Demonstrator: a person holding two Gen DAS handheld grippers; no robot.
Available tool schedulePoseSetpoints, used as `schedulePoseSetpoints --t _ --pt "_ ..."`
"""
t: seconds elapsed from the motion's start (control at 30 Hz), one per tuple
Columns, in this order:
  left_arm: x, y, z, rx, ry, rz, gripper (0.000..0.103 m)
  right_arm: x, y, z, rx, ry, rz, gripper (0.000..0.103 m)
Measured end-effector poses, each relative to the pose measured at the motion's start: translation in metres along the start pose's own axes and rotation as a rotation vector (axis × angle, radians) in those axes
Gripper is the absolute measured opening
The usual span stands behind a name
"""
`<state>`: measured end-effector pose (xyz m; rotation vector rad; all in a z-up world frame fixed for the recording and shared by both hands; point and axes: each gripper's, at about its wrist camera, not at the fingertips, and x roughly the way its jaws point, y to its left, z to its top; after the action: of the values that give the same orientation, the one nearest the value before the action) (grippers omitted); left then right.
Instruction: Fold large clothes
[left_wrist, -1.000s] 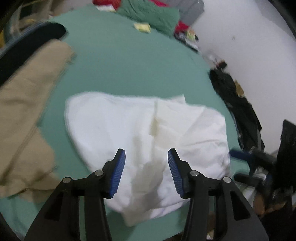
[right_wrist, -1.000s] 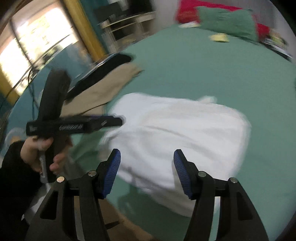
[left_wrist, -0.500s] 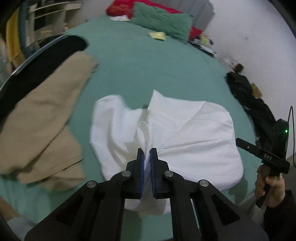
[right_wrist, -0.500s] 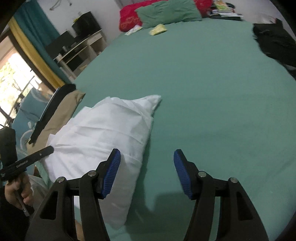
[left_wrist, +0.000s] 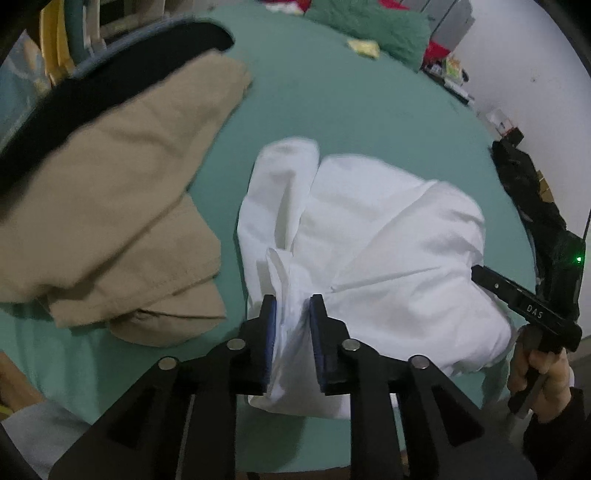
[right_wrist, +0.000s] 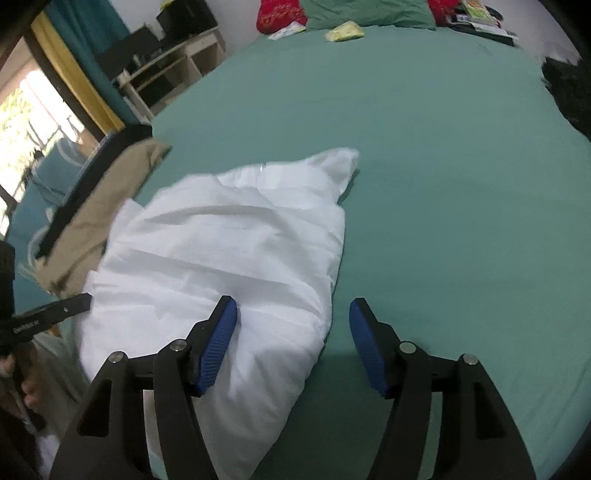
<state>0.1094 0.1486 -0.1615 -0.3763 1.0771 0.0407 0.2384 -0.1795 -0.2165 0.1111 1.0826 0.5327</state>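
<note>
A large white garment (left_wrist: 388, 240) lies bunched on the green bed (left_wrist: 351, 110). My left gripper (left_wrist: 291, 314) is shut on a bunched fold of its near edge and holds it raised. In the right wrist view the white garment (right_wrist: 229, 251) lies left of centre. My right gripper (right_wrist: 293, 321) is open and empty, just above the garment's near right edge; its left finger (right_wrist: 218, 339) is over the cloth. The right gripper also shows at the right edge of the left wrist view, held by a hand.
A tan garment (left_wrist: 110, 206) and a black one (left_wrist: 92, 85) lie on the bed's left side. A green pillow (left_wrist: 369, 26) and red items are at the head. Dark clothes (left_wrist: 528, 192) hang off the right edge. Shelves (right_wrist: 173, 66) and a window stand left.
My left gripper closed on the white garment's near edge and pulled it up and back. My right gripper swung toward the garment's right side and stays open.
</note>
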Motion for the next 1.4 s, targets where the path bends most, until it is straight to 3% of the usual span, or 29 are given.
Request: schedulePoseSetpoints --t 0.1,0.23,0.4,0.47,0.63,0.7,0.8,0.9,1.07,1.4 --pt "-0.017 -0.010 0.003 0.019 -0.073 -0.011 0.036 -0.018 -0.006 -0.007 0.028 -0.049 0.037 0.064" --pt "-0.031 -0.032 0.004 0.068 -0.143 -0.074 0.042 -0.023 -0.017 -0.014 0.089 -0.065 0.110 0.064" --pt "-0.028 -0.036 0.004 0.088 -0.131 -0.051 0.048 0.004 -0.031 -0.026 0.223 -0.036 0.240 0.064" --pt "-0.022 -0.031 0.002 0.071 -0.105 -0.035 0.048 0.009 -0.023 -0.026 0.213 -0.071 0.231 0.064" --pt "-0.024 -0.026 -0.005 0.045 -0.093 -0.018 0.048 0.017 -0.014 -0.023 0.200 -0.042 0.277 0.063" --pt "-0.027 -0.024 -0.006 0.031 -0.096 -0.017 0.048 0.018 -0.015 -0.023 0.204 -0.018 0.291 0.044" --pt "-0.032 -0.024 -0.004 0.024 -0.105 -0.020 0.048 0.014 -0.008 -0.020 0.162 -0.008 0.240 0.026" --pt "-0.035 -0.028 -0.001 0.040 -0.112 -0.021 0.048 0.001 -0.001 -0.015 0.101 -0.016 0.167 0.019" --pt "-0.032 -0.044 0.003 0.060 -0.106 -0.035 0.049 -0.032 -0.016 -0.016 0.030 -0.041 0.039 0.018" --pt "0.010 -0.109 0.000 0.118 -0.053 -0.103 0.049 -0.099 -0.110 -0.025 0.045 -0.036 -0.137 0.019"
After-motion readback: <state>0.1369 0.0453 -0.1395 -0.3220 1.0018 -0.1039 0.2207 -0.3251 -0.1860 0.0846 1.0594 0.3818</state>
